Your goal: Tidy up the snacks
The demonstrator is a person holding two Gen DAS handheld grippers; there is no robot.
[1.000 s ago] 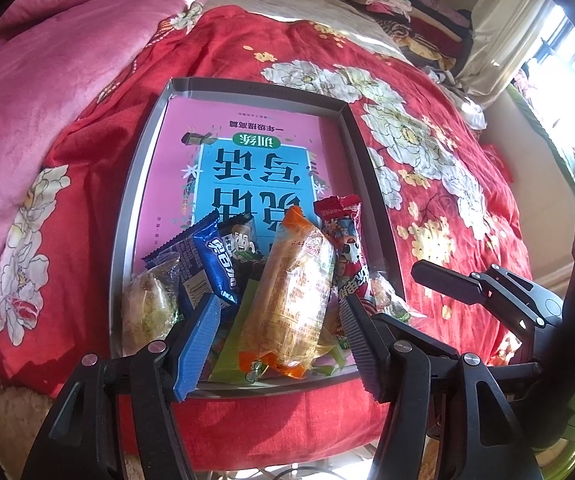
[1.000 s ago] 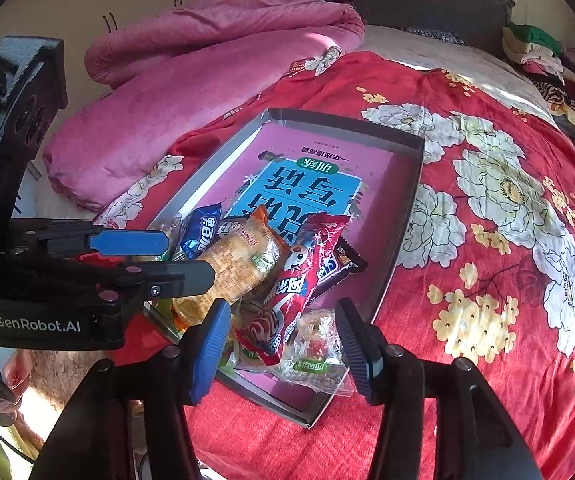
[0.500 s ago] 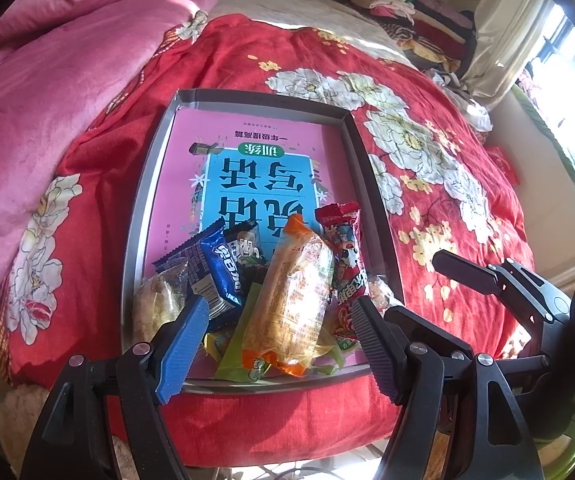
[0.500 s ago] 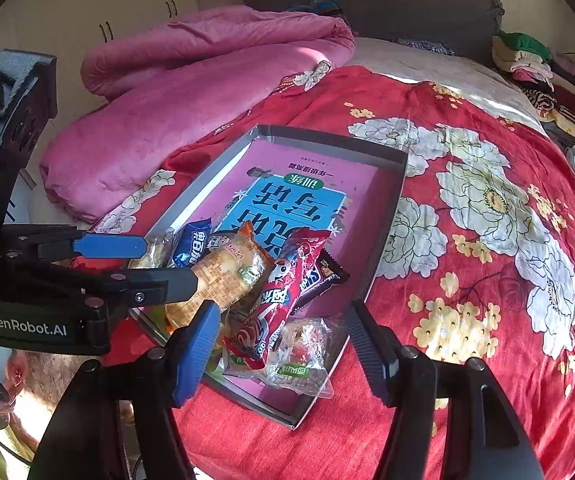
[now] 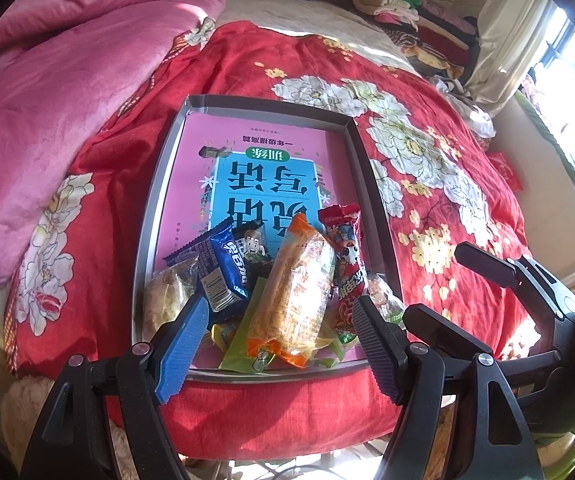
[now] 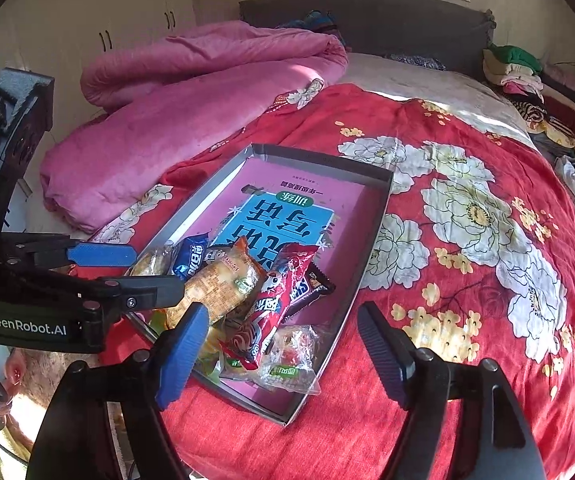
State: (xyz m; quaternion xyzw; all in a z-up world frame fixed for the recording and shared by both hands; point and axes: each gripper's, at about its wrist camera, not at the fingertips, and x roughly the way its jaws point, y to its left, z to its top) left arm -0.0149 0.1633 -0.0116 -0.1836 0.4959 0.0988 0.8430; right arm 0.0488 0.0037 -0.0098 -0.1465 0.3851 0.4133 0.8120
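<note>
Brown chocolate bar (image 6: 314, 285) shows only from the right gripper (image 6: 283, 330), both grippers gaping, empty.

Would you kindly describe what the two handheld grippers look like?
Both the left gripper and right gripper have black plastic frames with silver screws. Each has one blue ribbed pad and one black ribbed pad. The left gripper's body reads "GenRobot.AI" in white.

bedspread (image 5: 427, 184): red, white and yellow flowers
quilt (image 5: 67, 92): pink
box (image 5: 149, 216): grey
book (image 5: 255, 168): pink, blue panel
biscuit pack (image 5: 227, 268): blue
</note>
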